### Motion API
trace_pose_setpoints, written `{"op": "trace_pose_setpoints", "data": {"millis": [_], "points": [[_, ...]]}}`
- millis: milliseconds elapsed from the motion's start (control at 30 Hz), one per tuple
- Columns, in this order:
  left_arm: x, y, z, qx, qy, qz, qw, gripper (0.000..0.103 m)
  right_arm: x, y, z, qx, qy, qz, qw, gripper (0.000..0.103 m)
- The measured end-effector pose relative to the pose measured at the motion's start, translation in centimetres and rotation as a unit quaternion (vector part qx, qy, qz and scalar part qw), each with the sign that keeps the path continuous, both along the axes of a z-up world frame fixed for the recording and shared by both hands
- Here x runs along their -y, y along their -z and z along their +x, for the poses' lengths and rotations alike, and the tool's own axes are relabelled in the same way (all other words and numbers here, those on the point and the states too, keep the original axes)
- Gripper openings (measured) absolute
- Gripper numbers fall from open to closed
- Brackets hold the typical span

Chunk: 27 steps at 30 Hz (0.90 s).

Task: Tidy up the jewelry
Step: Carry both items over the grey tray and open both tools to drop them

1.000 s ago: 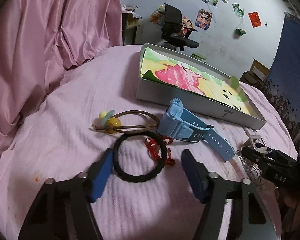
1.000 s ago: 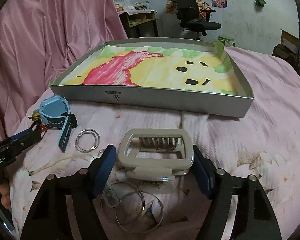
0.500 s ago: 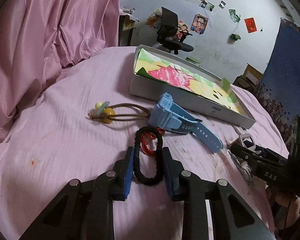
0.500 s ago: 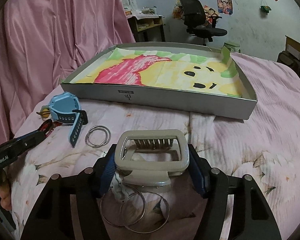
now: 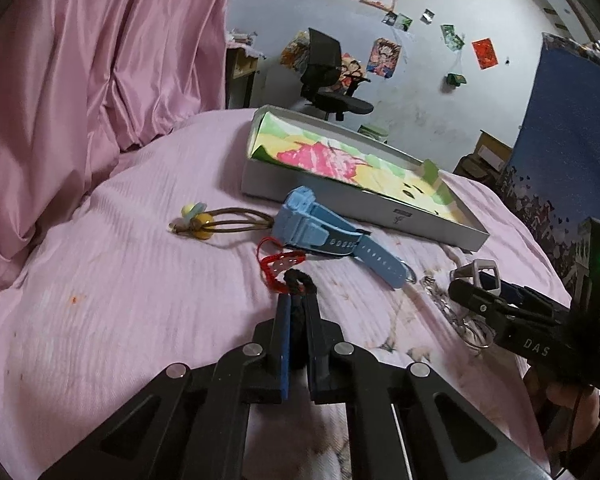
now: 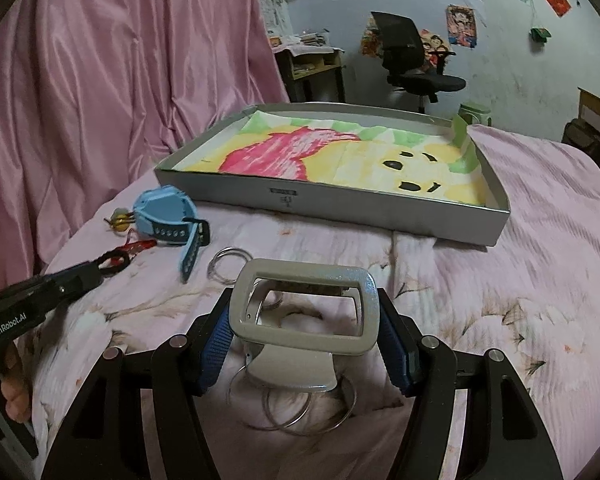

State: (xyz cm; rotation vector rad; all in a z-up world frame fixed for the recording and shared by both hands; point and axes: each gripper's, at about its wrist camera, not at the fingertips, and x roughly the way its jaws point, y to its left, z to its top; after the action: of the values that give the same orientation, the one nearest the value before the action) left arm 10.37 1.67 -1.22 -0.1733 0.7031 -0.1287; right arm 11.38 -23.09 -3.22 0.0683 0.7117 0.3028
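Lifting now, the left gripper (image 5: pixel 297 305) pinching the hair tie (image 5: pixel 298 282) may snag the red cord (image 5: pixel 278 266); the right gripper (image 6: pixel 305 322) clamps the hair clip (image 6: pixel 306 308).

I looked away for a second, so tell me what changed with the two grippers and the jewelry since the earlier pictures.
The left gripper closed from wide open onto the black hair tie, squeezing the ring flat. The right gripper closed onto the grey hair claw and lifted it toward the camera. The blue watch, red bracelet, yellow-bead hair tie, metal rings and box stayed put.
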Motion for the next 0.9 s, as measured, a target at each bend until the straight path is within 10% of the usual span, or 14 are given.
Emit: {"op": "trace_pose_setpoints", "data": {"millis": [633, 900], "points": [[2.1, -7.0, 7.3, 0.091, 0.04, -0.009, 0.995, 0.006, 0.3, -7.0, 6.1, 0.079, -0.006, 0.005, 0.997, 0.061], [2.4, -5.1, 13.9, 0.04, 0.023, -0.03, 0.9985, 0.006, -1.7, -6.8, 12.6, 0.049, 0.014, -0.004, 0.999, 0.061]]}}
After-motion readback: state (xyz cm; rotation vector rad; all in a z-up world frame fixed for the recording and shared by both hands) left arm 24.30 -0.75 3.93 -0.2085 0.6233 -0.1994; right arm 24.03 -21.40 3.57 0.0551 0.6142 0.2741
